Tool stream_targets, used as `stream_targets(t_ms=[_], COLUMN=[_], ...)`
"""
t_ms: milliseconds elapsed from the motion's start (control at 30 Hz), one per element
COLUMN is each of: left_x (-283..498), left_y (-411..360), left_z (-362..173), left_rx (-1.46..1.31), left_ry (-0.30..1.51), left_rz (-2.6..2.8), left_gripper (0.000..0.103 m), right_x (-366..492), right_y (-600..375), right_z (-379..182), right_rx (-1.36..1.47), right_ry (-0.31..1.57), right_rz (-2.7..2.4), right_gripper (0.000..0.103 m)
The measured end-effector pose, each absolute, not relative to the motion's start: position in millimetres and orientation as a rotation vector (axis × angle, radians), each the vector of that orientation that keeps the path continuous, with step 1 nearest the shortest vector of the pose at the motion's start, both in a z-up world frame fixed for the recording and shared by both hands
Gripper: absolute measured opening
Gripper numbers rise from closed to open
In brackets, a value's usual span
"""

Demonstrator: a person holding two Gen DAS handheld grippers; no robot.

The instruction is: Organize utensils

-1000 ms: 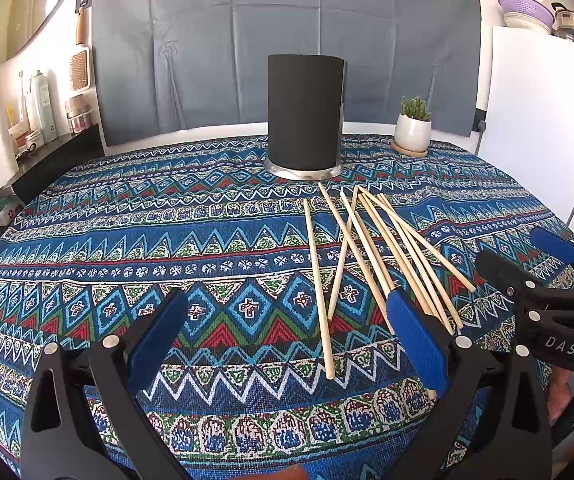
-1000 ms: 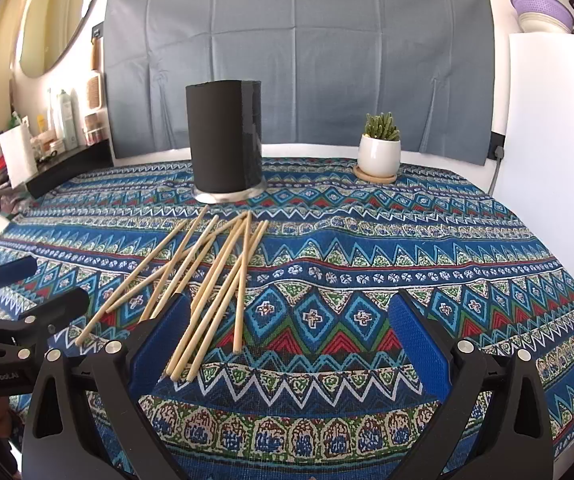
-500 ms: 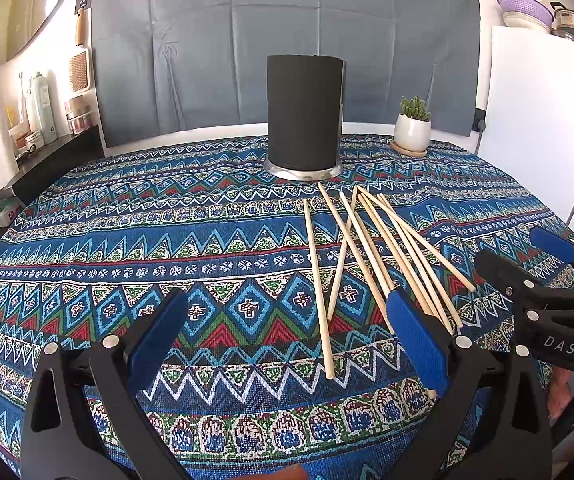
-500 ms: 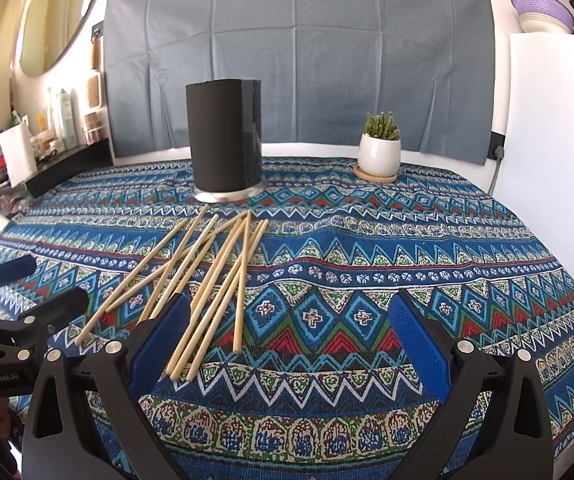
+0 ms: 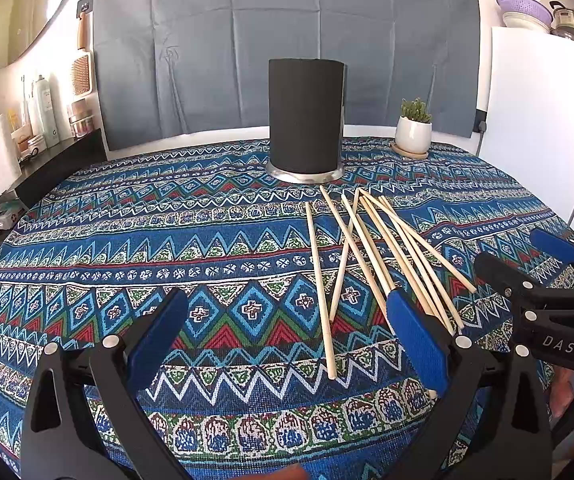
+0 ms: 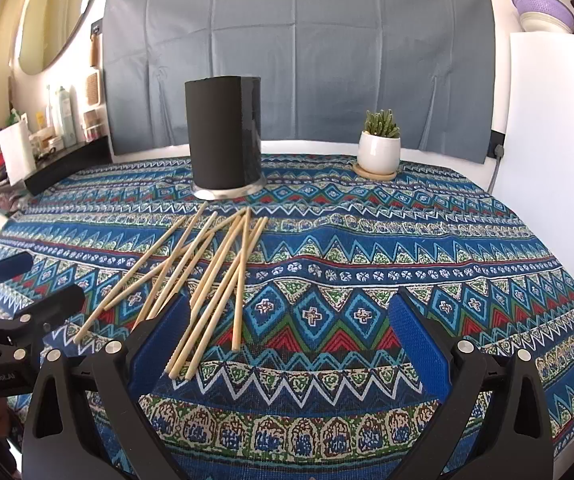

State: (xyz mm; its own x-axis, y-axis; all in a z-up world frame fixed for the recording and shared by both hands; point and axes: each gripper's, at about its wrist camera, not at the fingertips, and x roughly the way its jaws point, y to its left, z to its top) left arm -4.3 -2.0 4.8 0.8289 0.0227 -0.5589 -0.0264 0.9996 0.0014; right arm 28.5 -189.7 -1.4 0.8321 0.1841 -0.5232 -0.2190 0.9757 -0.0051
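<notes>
On a table under a patterned cloth point(image 5: 87, 248), a loose fan of sticks point(image 5: 371, 248) lies flat in front of a black holder point(image 5: 306, 120), the far tips near its metal base but not touching it. From the left wrist view the left gripper point(image 5: 287, 340) hangs low over the near cloth with its blue pads point(image 5: 417, 340) wide apart and nothing between them; the leftmost stick's near end lies in that gap, and the right pad hides the ends of others. That view alone shows the right gripper point(image 5: 527, 256) from the side, at the cloth's right edge, its fingers apart and empty. The right wrist view shows the right gripper point(image 6: 287, 340) spread just as wide, with the stick ends close beside its left pad point(image 6: 159, 344), and the left gripper point(image 6: 27, 280) at the far left. Only here is the bare cloth right of the sticks plain, running open to a potted plant point(image 6: 379, 148) near the far edge. Left of the sticks the cloth is likewise open to its rim
</notes>
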Motion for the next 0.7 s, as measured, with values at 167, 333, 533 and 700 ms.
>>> stream_targets(t_ms=[167, 333, 533, 700], left_x=[4.9, 22.4, 42.5, 59.9], left_y=[6.5, 14.0, 18.7, 17.1], left_z=[5.8, 4.8, 5.8, 8.1], left_rx=[-0.01, 0.013, 0.041, 0.085], left_ry=[0.623, 0.711, 0.808, 0.859], left_rz=[0.052, 0.055, 0.007, -0.025], left_gripper=[0.097, 0.097, 0.097, 0.097], right_x=[37.7, 47.0, 64.2, 82.2], right_y=[-186.0, -185.2, -181.2, -166.9], right_z=[-3.9, 3.2, 13.6, 12.1], right_rx=[-0.089, -0.167, -0.273, -0.343], right_ry=[0.62, 0.64, 0.645, 0.681], right_rz=[0.255, 0.253, 0.194, 0.21], right_gripper=[0.095, 0.095, 0.095, 0.095])
